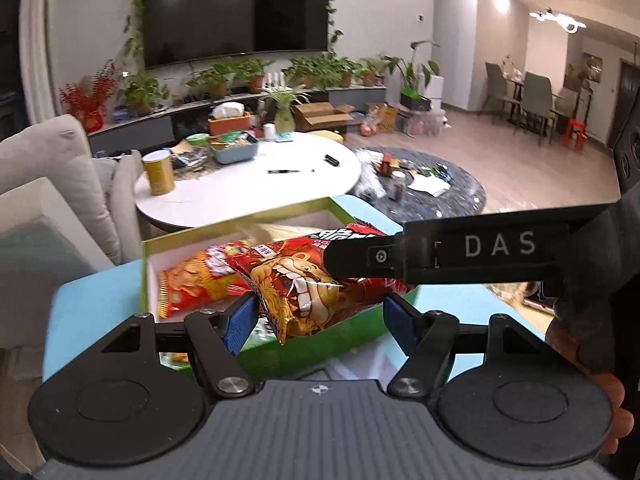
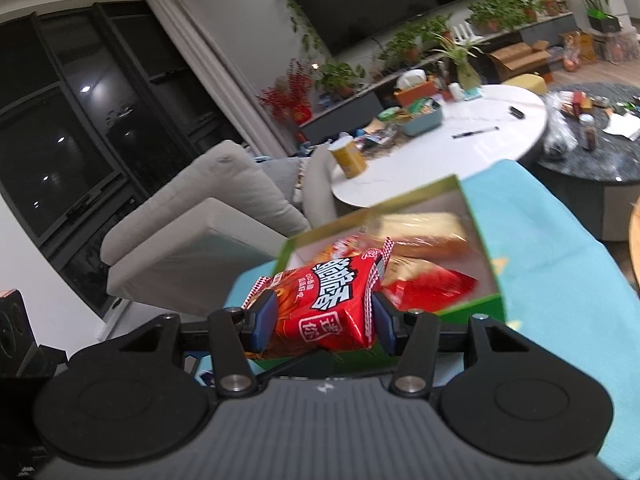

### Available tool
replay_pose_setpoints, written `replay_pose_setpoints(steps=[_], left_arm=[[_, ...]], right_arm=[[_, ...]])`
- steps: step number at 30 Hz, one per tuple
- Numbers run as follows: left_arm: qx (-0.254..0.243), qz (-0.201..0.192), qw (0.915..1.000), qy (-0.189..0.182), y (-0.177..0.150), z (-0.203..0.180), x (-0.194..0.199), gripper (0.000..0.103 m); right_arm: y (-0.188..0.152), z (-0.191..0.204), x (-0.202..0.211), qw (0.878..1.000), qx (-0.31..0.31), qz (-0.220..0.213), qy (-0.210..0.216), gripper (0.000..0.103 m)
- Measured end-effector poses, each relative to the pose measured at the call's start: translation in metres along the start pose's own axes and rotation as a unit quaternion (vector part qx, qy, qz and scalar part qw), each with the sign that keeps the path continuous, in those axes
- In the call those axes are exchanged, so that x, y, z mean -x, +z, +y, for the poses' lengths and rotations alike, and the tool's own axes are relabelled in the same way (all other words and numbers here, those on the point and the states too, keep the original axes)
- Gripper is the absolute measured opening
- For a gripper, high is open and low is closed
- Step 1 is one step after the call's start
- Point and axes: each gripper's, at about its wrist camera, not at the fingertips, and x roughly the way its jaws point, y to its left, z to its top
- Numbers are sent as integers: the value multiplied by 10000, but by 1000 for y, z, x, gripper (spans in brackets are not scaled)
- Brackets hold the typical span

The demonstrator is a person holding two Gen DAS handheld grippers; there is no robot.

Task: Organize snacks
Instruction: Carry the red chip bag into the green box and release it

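Observation:
A red snack packet (image 1: 304, 284) with a cartoon lion face hangs over an open green box (image 1: 348, 336) lined in white. My left gripper (image 1: 318, 316) is shut on the packet's lower end, a blue pad on each side edge. One black finger (image 1: 400, 256) of my right gripper reaches in from the right over the packet's top. In the right wrist view my right gripper (image 2: 324, 320) is shut on the same red packet (image 2: 320, 304), its pads pressing both sides. The box (image 2: 476, 306) holds an orange-red bag (image 1: 192, 280) and a pale wrapped item (image 2: 416, 228).
The box rests on a light blue cloth (image 2: 560, 272). Behind it stands a white oval table (image 1: 256, 188) with a yellow canister (image 1: 158, 172), a blue tray (image 1: 234, 148) and a pen. A grey sofa (image 1: 52, 184) is at the left, a cluttered dark round table (image 1: 436, 192) at the right.

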Motion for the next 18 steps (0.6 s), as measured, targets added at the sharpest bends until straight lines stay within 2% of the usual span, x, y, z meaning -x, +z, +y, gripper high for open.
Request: replay_pose_setpoints(steps=[8,18], left_arm=[[173,-28,9997,154,4,37,0,66],[373,105,9991,192,6,71,-32,66]], right_arm=[[6,23,-28,9997,177,84,116,55],[11,31,-68,9988,414,245,38,55]])
